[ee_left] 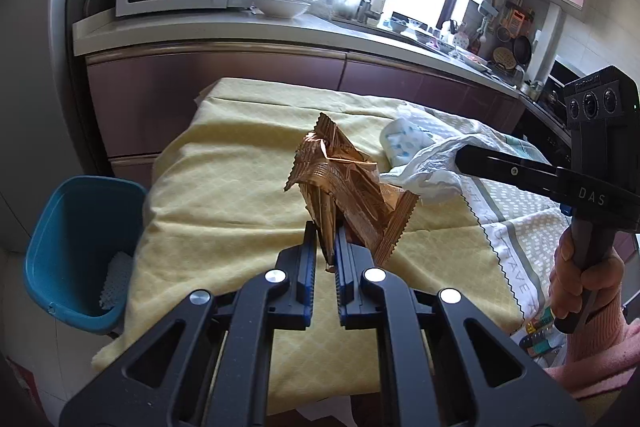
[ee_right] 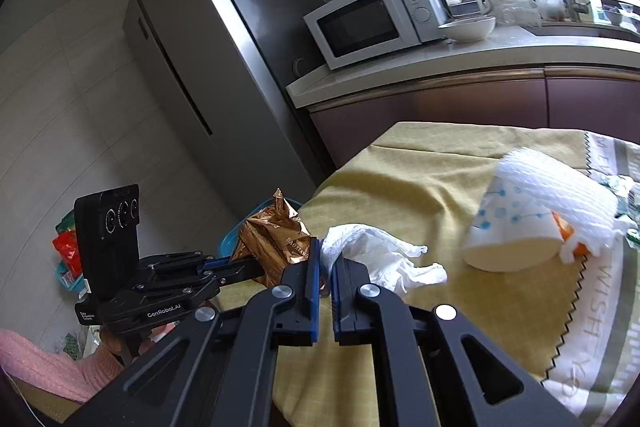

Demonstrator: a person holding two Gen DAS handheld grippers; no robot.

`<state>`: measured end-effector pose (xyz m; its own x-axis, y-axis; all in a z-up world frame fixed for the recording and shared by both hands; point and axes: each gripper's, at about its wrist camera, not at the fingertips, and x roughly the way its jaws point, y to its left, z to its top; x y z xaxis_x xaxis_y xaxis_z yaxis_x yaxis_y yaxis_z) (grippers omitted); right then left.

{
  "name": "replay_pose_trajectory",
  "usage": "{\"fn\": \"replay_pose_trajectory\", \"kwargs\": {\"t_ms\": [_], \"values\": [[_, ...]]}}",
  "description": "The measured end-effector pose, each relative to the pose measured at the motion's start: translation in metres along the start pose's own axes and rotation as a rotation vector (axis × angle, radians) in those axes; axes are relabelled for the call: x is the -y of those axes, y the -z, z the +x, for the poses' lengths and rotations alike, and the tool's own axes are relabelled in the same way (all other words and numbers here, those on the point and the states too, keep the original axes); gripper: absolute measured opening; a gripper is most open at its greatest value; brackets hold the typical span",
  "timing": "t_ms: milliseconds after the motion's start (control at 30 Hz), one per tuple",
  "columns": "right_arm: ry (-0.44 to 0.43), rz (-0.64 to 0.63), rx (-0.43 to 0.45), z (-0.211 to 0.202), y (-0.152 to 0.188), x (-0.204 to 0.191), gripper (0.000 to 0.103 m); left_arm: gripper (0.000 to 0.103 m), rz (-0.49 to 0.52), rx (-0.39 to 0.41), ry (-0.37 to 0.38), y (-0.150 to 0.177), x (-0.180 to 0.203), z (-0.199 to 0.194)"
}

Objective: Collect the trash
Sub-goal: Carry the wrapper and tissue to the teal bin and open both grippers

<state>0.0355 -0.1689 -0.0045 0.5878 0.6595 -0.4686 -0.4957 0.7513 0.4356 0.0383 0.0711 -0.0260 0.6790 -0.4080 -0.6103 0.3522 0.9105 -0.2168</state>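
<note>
Crumpled bronze foil wrapper (ee_left: 346,187) — creased, shiny, zigzag-edged

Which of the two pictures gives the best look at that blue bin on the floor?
The left wrist view. There the blue bin stands open beside the yellow-covered table, with its rim, inside and something white in it visible. In the right wrist view only a sliver of its blue rim peeks out behind the brown wrapper.
</note>
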Motion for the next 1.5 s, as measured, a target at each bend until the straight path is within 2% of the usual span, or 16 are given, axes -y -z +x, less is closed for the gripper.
{"fn": "replay_pose_trajectory", "kwargs": {"t_ms": [467, 833, 1067, 1500], "values": [[-0.213, -0.106, -0.092, 0.084, -0.039, -0.061, 0.004, 0.009, -0.143, 0.083, -0.227, 0.001, -0.103, -0.060], [-0.332, -0.120, -0.190, 0.165, -0.059, -0.097, 0.004, 0.009, -0.250, 0.078, -0.381, 0.013, -0.174, -0.076], [-0.339, -0.099, -0.263, 0.212, -0.055, -0.110, 0.004, 0.009, -0.292, 0.028, -0.440, 0.026, -0.206, -0.061], [-0.268, -0.061, -0.409, 0.278, -0.033, -0.111, 0.005, 0.011, -0.352, -0.054, -0.473, 0.036, -0.236, -0.017]]}}
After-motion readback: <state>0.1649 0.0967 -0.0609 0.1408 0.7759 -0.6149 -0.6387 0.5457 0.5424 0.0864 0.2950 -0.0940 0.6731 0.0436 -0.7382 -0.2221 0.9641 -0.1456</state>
